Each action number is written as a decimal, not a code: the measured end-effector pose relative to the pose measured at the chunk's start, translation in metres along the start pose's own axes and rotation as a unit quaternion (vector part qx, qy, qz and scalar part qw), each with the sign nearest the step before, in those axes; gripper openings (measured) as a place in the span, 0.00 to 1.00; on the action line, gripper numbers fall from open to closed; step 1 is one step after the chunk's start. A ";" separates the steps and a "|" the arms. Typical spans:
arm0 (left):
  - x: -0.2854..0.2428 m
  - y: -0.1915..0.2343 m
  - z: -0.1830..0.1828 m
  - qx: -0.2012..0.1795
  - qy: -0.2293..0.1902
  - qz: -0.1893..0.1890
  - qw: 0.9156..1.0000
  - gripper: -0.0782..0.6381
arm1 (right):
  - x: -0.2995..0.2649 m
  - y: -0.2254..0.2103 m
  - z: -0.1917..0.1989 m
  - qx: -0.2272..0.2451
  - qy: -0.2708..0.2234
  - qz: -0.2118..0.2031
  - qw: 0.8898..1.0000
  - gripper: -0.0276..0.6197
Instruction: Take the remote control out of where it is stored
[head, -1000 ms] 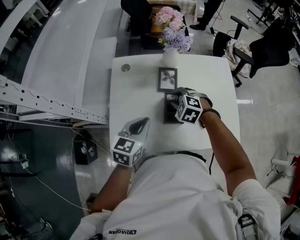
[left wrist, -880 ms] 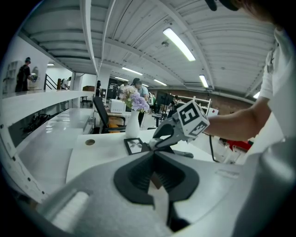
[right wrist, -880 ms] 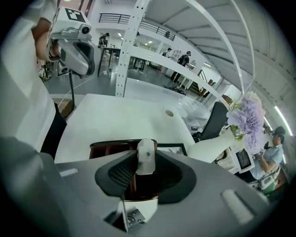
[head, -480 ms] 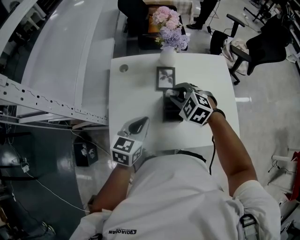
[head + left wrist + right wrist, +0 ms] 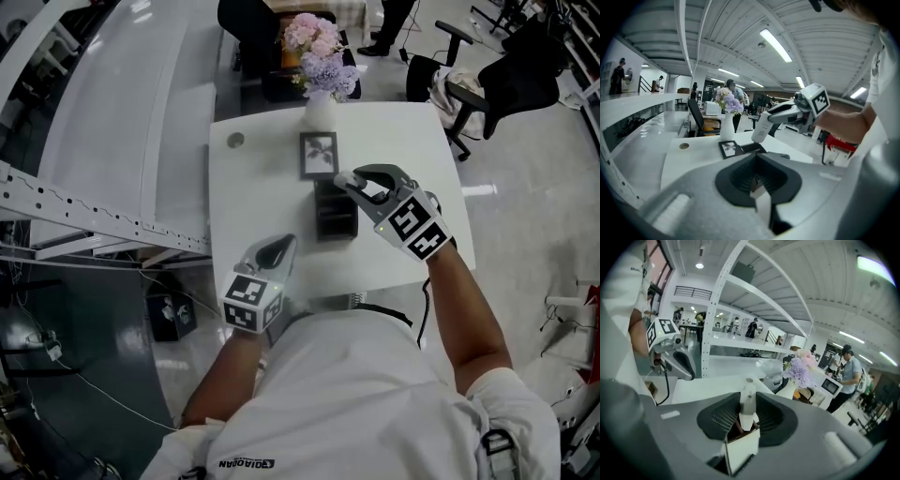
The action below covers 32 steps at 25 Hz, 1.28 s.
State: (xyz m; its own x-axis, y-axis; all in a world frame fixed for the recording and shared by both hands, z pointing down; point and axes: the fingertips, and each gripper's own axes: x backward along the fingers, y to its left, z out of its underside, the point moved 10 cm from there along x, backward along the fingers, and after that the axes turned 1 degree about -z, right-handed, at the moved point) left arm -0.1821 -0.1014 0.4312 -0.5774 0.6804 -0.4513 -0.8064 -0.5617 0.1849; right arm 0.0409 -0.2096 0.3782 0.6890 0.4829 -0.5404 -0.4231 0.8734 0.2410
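Observation:
The white remote control [image 5: 761,126] hangs upright in the air above the black storage box [image 5: 335,212] on the white table [image 5: 262,192]. My right gripper [image 5: 359,184] is shut on the remote's lower end [image 5: 748,403]; its jaws have just been closing with the remote between them. The remote's top pokes up past the jaws in the right gripper view. My left gripper [image 5: 278,251] rests low at the table's near left edge, jaws together, holding nothing.
A small framed picture [image 5: 319,155] lies just behind the box. A white vase [image 5: 319,112] with pink and purple flowers stands at the table's far edge. A round cable hole [image 5: 234,141] is at the far left corner. Office chairs [image 5: 525,75] stand to the right.
My right gripper has risen out of the black box and rolled, bringing the white remote up with it. The left gripper has stayed where it was.

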 end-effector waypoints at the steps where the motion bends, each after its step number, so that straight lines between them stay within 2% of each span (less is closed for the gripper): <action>1: -0.001 -0.001 0.000 0.000 0.001 0.001 1.000 0.11 | 0.007 -0.002 0.004 -0.025 -0.006 0.006 1.000 0.21; 5: -0.007 -0.005 -0.001 -0.002 0.003 0.008 1.000 0.11 | 0.036 -0.012 0.032 -0.135 -0.032 0.032 0.990 0.21; 9: -0.014 -0.011 -0.005 -0.009 0.003 0.015 1.000 0.11 | 0.060 -0.020 0.069 -0.222 -0.036 0.068 0.972 0.21; 11: -0.018 -0.014 -0.006 -0.012 0.005 0.020 1.000 0.11 | 0.070 -0.020 0.091 -0.268 -0.038 0.085 0.959 0.21; 16: -0.025 -0.022 -0.006 -0.018 0.010 0.034 0.999 0.11 | 0.082 -0.006 0.144 -0.394 -0.051 0.109 0.911 0.21; 20: -0.029 -0.026 -0.005 -0.019 0.013 0.040 0.999 0.11 | 0.080 0.022 0.182 -0.478 -0.052 0.101 0.871 0.21; 24: -0.032 -0.030 -0.006 -0.021 0.015 0.046 0.999 0.11 | 0.076 0.053 0.209 -0.535 -0.055 0.098 0.837 0.21; 29: -0.033 -0.032 -0.004 -0.025 0.021 0.057 0.998 0.11 | 0.072 0.074 0.235 -0.602 -0.077 0.087 0.790 0.21; 32: -0.034 -0.031 0.000 -0.025 0.025 0.059 0.998 0.11 | 0.075 0.079 0.245 -0.619 -0.094 0.101 0.773 0.21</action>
State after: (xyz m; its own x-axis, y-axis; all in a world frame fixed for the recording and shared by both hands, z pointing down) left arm -0.1379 -0.1066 0.4410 -0.6605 0.5838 -0.4722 -0.7245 -0.6606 0.1967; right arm 0.2033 -0.0894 0.5545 0.5598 0.7033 -0.4382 -0.6920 0.1059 -0.7141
